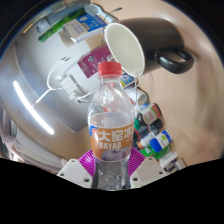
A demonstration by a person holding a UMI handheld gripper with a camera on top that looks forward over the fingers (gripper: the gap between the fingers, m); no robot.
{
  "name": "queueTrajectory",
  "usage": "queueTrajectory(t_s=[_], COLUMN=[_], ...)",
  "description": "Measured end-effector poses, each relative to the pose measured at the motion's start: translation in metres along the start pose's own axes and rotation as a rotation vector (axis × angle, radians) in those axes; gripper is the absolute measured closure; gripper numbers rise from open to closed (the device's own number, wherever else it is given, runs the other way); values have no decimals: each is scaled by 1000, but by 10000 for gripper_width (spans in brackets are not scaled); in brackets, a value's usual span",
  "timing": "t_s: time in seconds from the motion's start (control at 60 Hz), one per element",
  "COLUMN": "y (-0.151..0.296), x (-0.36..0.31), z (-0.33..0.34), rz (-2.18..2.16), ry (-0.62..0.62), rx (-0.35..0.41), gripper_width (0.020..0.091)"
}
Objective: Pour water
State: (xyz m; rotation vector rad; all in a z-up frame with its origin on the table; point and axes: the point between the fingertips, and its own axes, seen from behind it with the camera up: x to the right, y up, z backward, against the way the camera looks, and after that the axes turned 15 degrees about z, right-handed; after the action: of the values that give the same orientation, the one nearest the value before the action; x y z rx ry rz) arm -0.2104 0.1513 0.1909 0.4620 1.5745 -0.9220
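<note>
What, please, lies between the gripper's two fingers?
In the gripper view, a clear plastic bottle with a red cap and orange label stands between the fingers of the gripper, which press on its lower part.

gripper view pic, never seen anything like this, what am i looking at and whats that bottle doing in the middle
This is one picture from a wide-angle camera mounted on a handheld gripper, a two-fingered tool a person carries; there is no robot arm. The camera looks forward along the two fingers, whose purple pads show at the bottom. The lens bends everything, so the scene looks round.

The fingers are closed on a clear plastic bottle with a red cap and an orange label. The bottle is held upright, cap still on.

Beyond it a white cup appears tilted, its opening facing the camera, beside a dark object I cannot identify. The shiny surface behind and the colourful items around it are too warped to name.
</note>
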Motion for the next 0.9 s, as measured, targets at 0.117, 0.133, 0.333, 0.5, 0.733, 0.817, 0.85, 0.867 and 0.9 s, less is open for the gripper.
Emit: queueTrajectory(t_s=[0.117, 0.133, 0.333, 0.5, 0.733, 0.817, 0.85, 0.867, 0.9], y=[19, 20, 32, 25, 27, 88, 107, 130, 162], x=[-19, -23, -32, -28, -76, -101, -117, -123, -136], z=[4, 4, 9, 12, 44, 75, 90, 101, 120], rz=[-160, -178, -251, -206, 497, 913, 1068, 1156, 1306], ry=[84, 98, 140, 115, 5, -91, -154, -157, -219], rx=[50, 62, 99, 65, -32, 59, 131, 157, 233], gripper_width=[731, 732, 733, 730, 731, 729, 728, 728, 728])
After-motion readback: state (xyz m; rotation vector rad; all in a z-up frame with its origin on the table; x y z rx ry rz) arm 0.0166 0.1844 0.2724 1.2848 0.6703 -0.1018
